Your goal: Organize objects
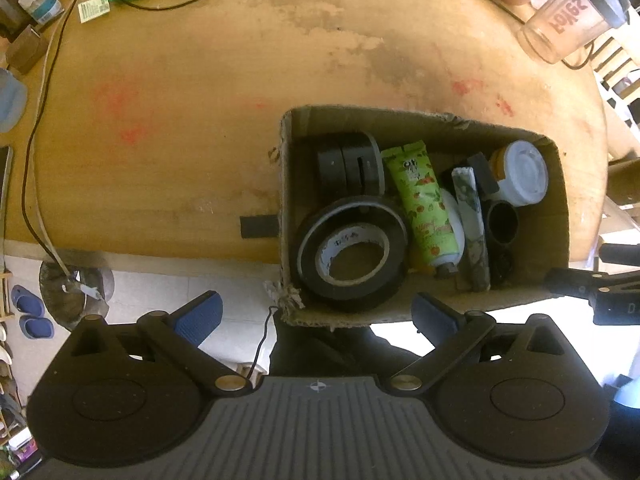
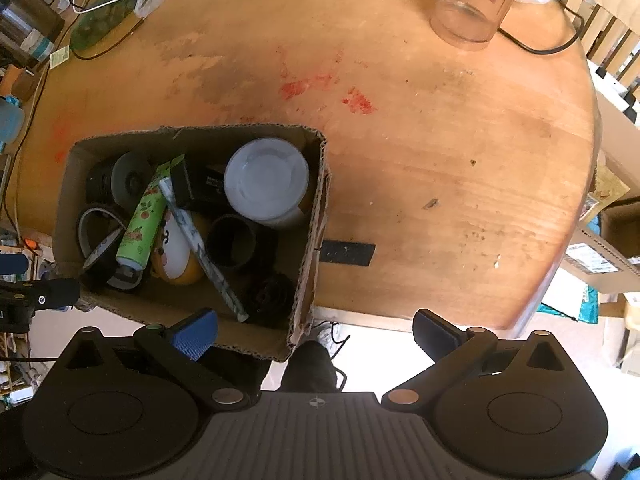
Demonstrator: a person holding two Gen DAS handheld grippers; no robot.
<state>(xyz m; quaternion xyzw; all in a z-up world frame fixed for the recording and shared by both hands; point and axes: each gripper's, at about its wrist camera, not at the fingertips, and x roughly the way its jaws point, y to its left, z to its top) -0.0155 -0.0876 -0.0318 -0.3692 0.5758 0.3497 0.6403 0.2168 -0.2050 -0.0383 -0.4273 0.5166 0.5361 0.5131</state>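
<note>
- A cardboard box (image 1: 424,216) sits at the near edge of a round wooden table (image 1: 200,120), and part of it hangs over the edge.
- The things to tidy are inside the box.
- A big roll of black tape (image 1: 352,254) lies in the near left corner.
- A green tube (image 1: 424,208) leans next to the tape, with its cap toward the near wall.
- A white-lidded jar (image 1: 522,172) stands in the far right corner.
- A thin marbled stick (image 1: 474,228) lies between the tube and a small black cup (image 1: 502,222).
- A strip of black tape (image 1: 258,227) is stuck on the table, touching the box's side.
- The left gripper (image 1: 316,314) hangs above the near wall of the box. Its blue fingers (image 1: 200,316) are spread wide and hold nothing.
- The right gripper (image 2: 316,332) hangs over the box's right corner. Its fingers (image 2: 194,334) are spread wide too, with nothing between them.
- A clear plastic cup (image 2: 476,0) with red letters stands far back on the table.
</note>
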